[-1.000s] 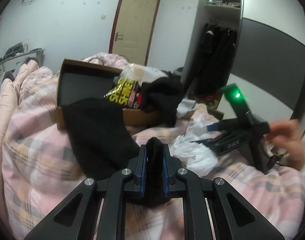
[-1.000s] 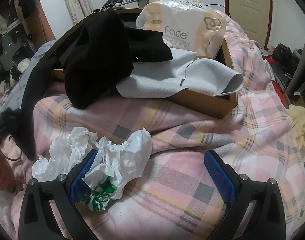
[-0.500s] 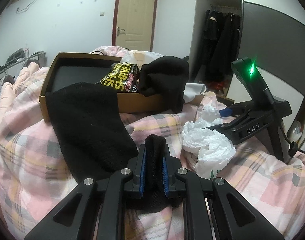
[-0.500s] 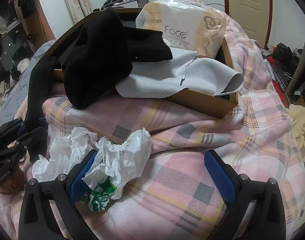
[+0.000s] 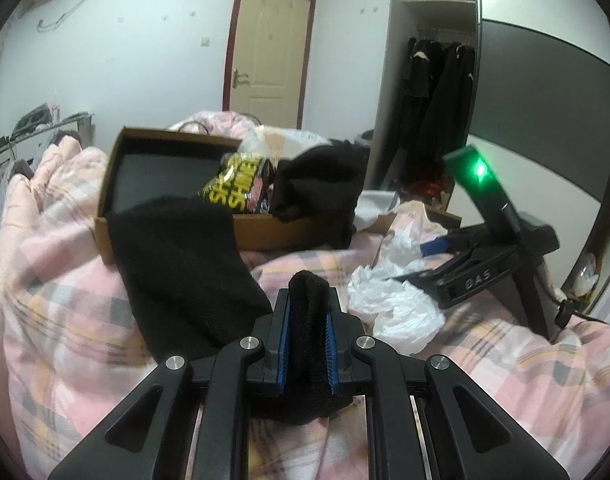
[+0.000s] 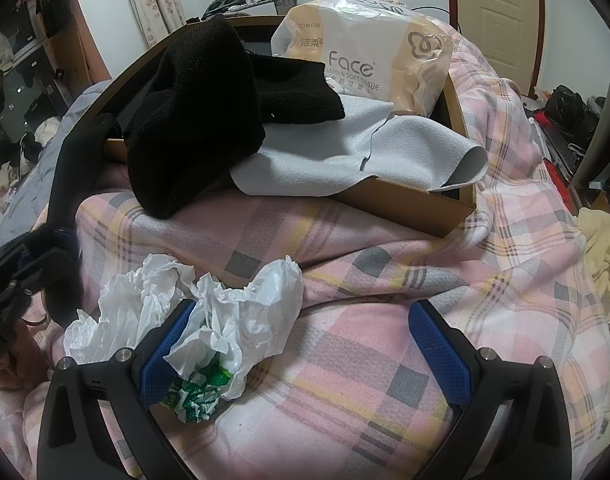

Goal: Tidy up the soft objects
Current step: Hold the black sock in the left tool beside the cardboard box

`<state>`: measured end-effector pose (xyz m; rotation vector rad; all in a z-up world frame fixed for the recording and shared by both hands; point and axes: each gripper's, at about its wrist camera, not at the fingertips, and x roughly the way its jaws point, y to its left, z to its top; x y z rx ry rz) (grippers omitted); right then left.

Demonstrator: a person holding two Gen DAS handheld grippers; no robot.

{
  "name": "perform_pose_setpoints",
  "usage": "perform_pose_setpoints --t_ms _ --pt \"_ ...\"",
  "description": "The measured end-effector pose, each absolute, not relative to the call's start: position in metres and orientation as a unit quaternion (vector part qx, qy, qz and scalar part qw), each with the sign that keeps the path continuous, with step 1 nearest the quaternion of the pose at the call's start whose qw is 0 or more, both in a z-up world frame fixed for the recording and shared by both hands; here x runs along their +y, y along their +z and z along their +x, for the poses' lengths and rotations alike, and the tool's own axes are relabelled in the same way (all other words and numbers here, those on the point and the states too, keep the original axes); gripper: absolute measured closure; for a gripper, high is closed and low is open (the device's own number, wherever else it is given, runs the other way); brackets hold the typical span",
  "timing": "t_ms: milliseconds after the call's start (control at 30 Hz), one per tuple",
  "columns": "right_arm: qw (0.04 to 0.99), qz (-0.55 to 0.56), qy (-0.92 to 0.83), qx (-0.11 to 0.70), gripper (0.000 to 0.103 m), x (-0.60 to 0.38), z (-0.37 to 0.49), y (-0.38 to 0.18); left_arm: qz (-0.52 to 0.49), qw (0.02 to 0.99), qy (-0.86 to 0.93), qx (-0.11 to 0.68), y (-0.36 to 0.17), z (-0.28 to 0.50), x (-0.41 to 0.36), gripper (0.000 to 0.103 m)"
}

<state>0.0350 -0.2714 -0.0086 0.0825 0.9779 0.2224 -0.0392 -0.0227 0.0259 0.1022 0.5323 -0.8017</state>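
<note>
While the left gripper [image 5: 307,342] clamps a fold of the black knit cloth [image 5: 177,264] between its blue pads [image 5: 284,340], a tuft stands up between the fingertips and the rest of the cloth runs out toward ten o'clock, up and over the near wall of the cardboard box [image 5: 261,232]. Compared with a second ago, the left wrist view has swung a little and the box sits further off and higher in it, yet the cloth's far end drapes the same front corner: the pull looks slight, and the piece is still half in, half out. My reading is that this cloth must either be lifted clear or pushed fully inside before that part of the tidying counts as done.

Over in the right wrist view nothing has shifted. The right gripper [image 6: 303,356] hangs with its jaws spread wide and gripping nothing, over the pink plaid blanket [image 6: 385,420]; its left pad [image 6: 161,356] touches the crumpled white plastic bag [image 6: 193,320], which lies at about ten o'clock from the gap. Beyond, at twelve o'clock, the box holds a black knit hat [image 6: 193,128], a grey cloth [image 6: 345,152] spilling over its rim, and a tissue pack [image 6: 369,52]. The bag looks the likely next pick, though it is not yet between the pads
</note>
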Motion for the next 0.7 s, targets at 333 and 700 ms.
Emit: perform_pose_setpoints --t_ms 333,700 --pt "0.876 0.040 0.107 0.468 0.000 -0.271 0.035 -0.009 -0.013 0.906 -0.376 0.195 0.062 -0.055 0.004 0.093" --pt "0.876 0.040 0.107 0.469 0.000 -0.272 0.035 -0.009 -0.038 0.911 -0.367 0.182 0.075 -0.065 0.009 0.093"
